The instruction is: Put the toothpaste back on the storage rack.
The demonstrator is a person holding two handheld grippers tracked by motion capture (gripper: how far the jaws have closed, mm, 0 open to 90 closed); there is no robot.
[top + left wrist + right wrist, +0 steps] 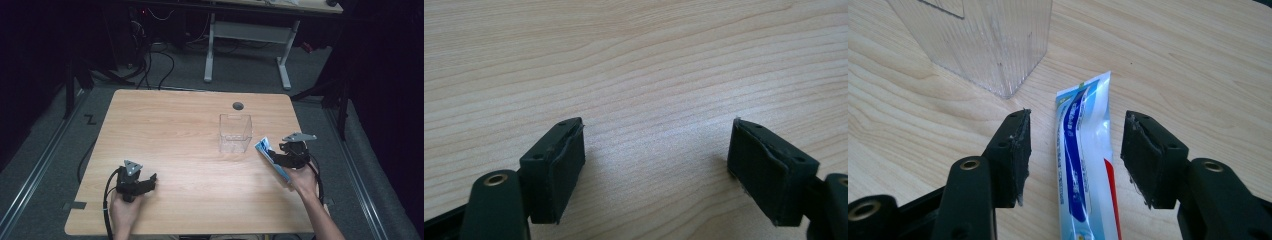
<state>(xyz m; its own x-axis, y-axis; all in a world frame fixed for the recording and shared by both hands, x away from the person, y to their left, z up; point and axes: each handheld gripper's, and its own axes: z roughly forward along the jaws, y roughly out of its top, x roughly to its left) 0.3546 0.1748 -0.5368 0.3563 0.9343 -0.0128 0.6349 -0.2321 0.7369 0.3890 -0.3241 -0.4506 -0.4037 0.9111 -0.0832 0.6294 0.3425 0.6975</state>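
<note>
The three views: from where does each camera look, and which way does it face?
High view: above the person's side, facing forward and down on the table; forearms and both grippers show.
Left gripper view: on the left gripper, facing bare wood; open jaws show.
Right gripper view: on the right gripper, facing the toothpaste tube and clear box, shared with the high view.

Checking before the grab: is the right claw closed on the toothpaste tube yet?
Open. The right claw straddles the toothpaste tube, gaps showing on both sides.

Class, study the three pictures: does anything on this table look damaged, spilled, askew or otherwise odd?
Nothing is spilled or broken. The toothpaste tube lies flat between the open right claw, beside the upright clear plastic box. The rubber pads look slightly frayed at their edges.
</note>
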